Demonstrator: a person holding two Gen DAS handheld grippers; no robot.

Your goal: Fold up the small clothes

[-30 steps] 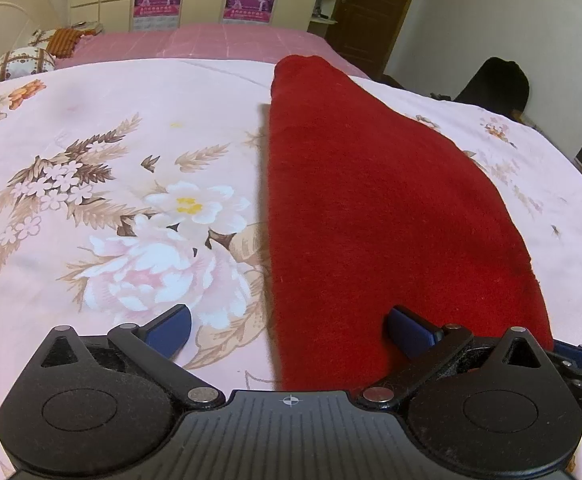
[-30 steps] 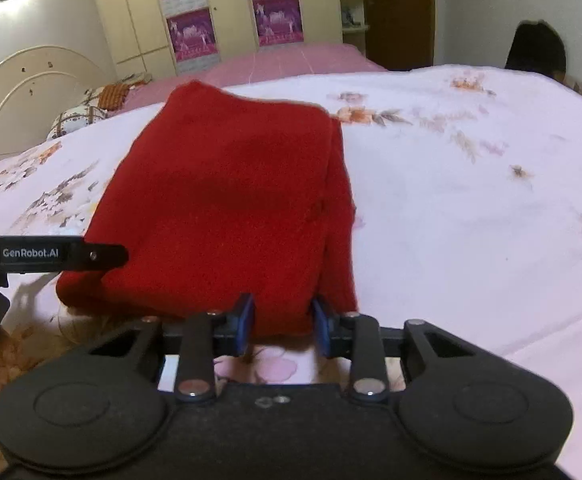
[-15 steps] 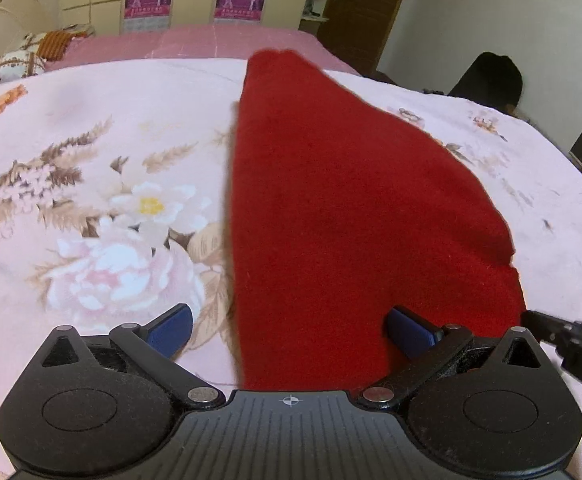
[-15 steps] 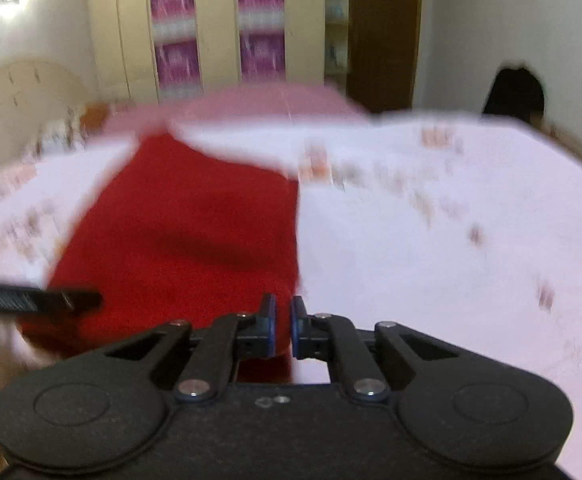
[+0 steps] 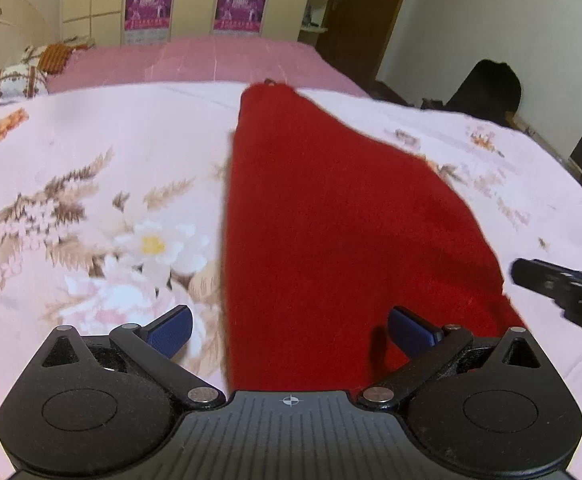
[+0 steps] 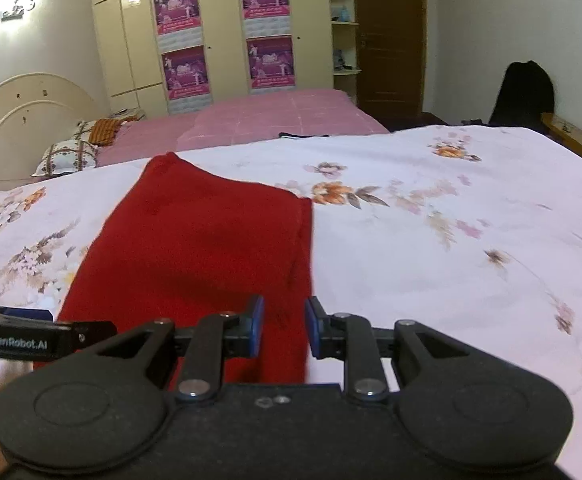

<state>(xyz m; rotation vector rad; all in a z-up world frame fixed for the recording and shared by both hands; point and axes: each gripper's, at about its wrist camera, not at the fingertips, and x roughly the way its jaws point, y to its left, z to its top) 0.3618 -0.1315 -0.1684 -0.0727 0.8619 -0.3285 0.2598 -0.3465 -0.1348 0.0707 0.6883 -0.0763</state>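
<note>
Two tongs, left [image 5: 289, 330] and right [image 6: 284, 326], agape over one red garment [image 5: 331, 240].

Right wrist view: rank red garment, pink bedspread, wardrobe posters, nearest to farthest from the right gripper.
From the right gripper:
1. Red garment, directly ahead, near edge between the open fingers.
2. Pink bedspread, beyond the floral sheet.
3. Wardrobe posters, on the back wall.

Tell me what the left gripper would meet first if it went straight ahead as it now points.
Most likely the red garment: it fills the line between the open fingers of the left gripper, lying on the floral sheet. How high the gripper sits above it is unclear.
</note>
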